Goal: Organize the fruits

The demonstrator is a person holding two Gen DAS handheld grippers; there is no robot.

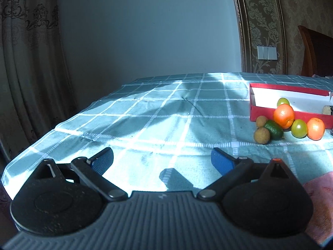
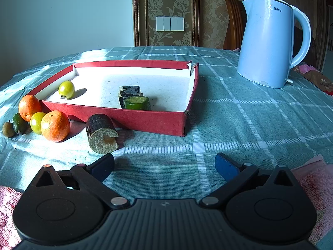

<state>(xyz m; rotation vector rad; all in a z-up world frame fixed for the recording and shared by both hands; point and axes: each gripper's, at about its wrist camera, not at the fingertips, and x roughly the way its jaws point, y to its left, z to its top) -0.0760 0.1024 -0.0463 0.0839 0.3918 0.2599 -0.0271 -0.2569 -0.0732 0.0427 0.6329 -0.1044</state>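
Red tray wall hides the bases of the green stub and dark block inside; one yellow fruit sits at its nine o'clock. Outside, at eight o'clock: two oranges, one lime, one kiwi, one yellow-green fruit, one log. Right gripper and left gripper gape wide, empty, over bare cloth. Kettle stands at two o'clock.
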